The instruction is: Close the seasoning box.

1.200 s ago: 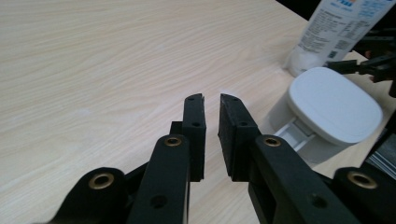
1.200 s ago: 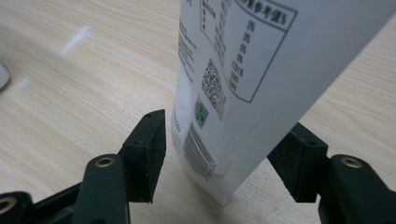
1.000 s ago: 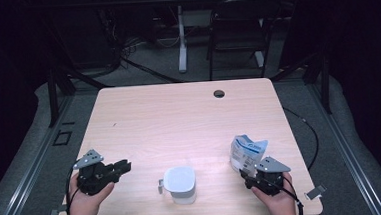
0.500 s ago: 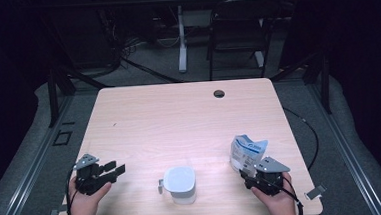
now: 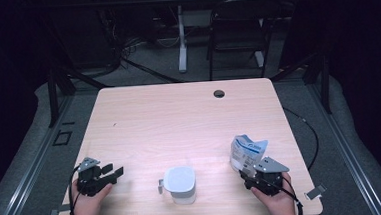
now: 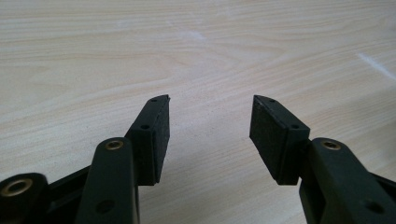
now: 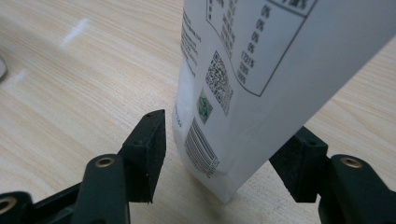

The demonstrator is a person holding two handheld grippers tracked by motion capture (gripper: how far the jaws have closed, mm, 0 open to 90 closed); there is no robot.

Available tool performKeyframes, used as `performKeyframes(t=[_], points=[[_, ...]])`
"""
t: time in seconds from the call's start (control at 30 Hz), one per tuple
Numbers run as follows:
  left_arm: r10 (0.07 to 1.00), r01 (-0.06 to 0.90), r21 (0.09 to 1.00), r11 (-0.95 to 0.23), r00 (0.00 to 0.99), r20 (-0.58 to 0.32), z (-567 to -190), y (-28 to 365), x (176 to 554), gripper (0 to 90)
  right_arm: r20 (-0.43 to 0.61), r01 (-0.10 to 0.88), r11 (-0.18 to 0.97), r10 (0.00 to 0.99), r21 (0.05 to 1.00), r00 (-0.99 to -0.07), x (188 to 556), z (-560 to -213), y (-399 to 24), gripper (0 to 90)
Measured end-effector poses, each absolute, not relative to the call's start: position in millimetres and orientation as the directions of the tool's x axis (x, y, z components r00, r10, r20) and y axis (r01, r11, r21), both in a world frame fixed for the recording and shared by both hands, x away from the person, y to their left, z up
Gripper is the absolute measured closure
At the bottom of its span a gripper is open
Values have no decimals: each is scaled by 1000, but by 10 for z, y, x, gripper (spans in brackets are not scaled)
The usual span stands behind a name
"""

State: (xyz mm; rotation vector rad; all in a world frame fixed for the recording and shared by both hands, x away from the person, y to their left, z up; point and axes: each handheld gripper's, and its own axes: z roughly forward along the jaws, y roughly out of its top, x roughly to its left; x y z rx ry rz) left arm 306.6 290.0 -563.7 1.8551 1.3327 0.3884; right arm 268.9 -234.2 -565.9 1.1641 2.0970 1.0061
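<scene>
- Your left gripper sits low over the near left corner of the desk, with your left hand wrapped around its body from behind.
- Its fingers have just been opening and now stand wide apart; in the left gripper view there is bare wood grain between them and ahead of them.
- To the right of those fingers, near the front edge of the desk, stands a white container with a small handle on its left side. It is well apart from both grippers, roughly between them.
- Further right, the white pouch with blue print stands upright on the desk, directly ahead of your right gripper.
- In the right gripper view the pouch has its lower corner between your right fingers, nearer the right one. The left finger clearly stands off the pouch; whether the right one touches it you cannot tell from here.
- Your right hand holds that gripper at the near right corner of the desk.
</scene>
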Motion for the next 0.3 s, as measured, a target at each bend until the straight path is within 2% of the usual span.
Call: performKeyframes(t=[0.3], points=[[911,652,751,-106,367,-190,-5642,2929,3067,444,-92,472,350,869,809,-487,2702,-5668,-2368,396]])
